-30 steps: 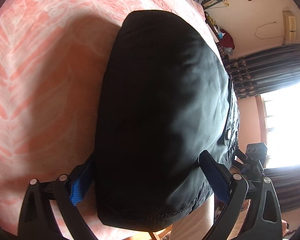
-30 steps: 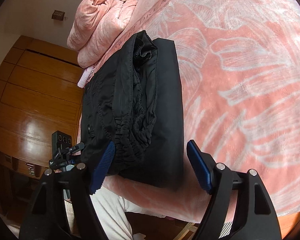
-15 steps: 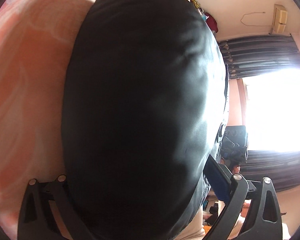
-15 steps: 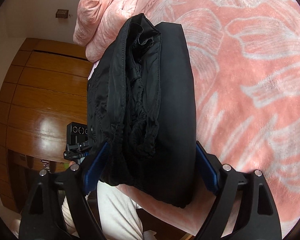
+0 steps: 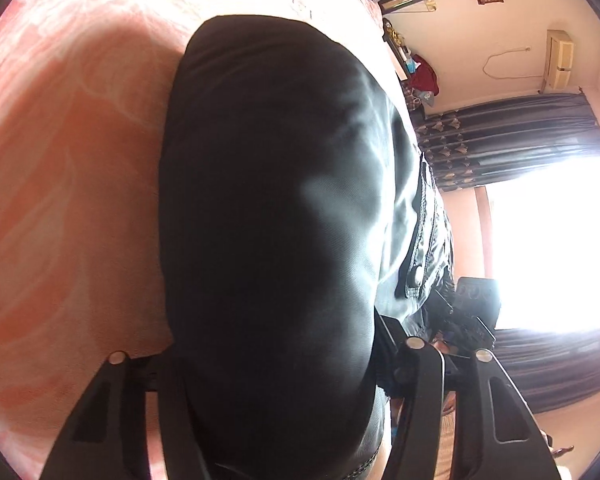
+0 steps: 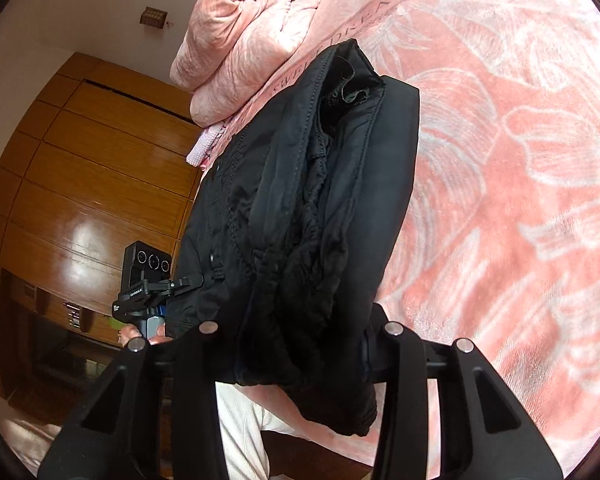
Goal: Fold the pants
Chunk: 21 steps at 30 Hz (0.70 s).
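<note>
Where folded black pants [image 6: 324, 216] lie, a pink floral blanket [image 6: 520, 160] covers the bed.

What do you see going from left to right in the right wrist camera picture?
Wooden wardrobe → the other gripper's camera → folded black pants → pink flowery bedspread.

Blown-out window [image 5: 548, 240] glare at right, washed bedspread [image 5: 60, 160], dark fisheye corners, curved edges

Black pants [image 6: 300, 216], folded bundle, on bed.
</note>
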Tool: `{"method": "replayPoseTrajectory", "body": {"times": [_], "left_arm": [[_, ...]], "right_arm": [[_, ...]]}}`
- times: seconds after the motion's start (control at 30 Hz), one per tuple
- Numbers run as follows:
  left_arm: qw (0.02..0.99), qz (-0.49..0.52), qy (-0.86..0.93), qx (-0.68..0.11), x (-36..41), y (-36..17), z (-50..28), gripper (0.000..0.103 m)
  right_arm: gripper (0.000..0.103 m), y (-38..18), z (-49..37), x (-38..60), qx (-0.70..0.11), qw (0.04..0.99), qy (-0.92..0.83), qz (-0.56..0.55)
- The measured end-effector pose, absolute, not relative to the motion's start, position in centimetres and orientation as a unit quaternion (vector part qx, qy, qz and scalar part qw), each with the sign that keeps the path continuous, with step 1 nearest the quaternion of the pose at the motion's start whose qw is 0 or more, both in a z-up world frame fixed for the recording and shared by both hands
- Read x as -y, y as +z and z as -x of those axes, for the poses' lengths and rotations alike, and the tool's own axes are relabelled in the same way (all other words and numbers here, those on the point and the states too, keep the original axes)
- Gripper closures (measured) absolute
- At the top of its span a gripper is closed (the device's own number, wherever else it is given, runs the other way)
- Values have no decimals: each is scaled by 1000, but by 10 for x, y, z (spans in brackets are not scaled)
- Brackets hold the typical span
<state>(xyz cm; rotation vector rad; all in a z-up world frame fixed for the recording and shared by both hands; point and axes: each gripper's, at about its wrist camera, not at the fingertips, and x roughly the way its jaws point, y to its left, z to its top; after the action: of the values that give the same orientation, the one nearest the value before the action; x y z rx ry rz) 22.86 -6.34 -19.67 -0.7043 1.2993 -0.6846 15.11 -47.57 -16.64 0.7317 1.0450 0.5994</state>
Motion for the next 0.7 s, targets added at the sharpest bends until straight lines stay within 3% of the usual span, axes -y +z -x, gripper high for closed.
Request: {"method": "replayPoseTrajectory", "body": {"times": [0.17,0.5,0.7], "left_arm": [[701,321,-320,-551,65,-194,-226,57],[728,310,-350,-501,80,-161,-277,57],[755,291,-347,-474,99,-148,-324,57]], "right_arm": [[65,-136,-154,471,-462,787,277,-300],[65,-91,-217,485,-428,821,273,-262],[65,-98,-284,498,-424,823,275,-260]]}}
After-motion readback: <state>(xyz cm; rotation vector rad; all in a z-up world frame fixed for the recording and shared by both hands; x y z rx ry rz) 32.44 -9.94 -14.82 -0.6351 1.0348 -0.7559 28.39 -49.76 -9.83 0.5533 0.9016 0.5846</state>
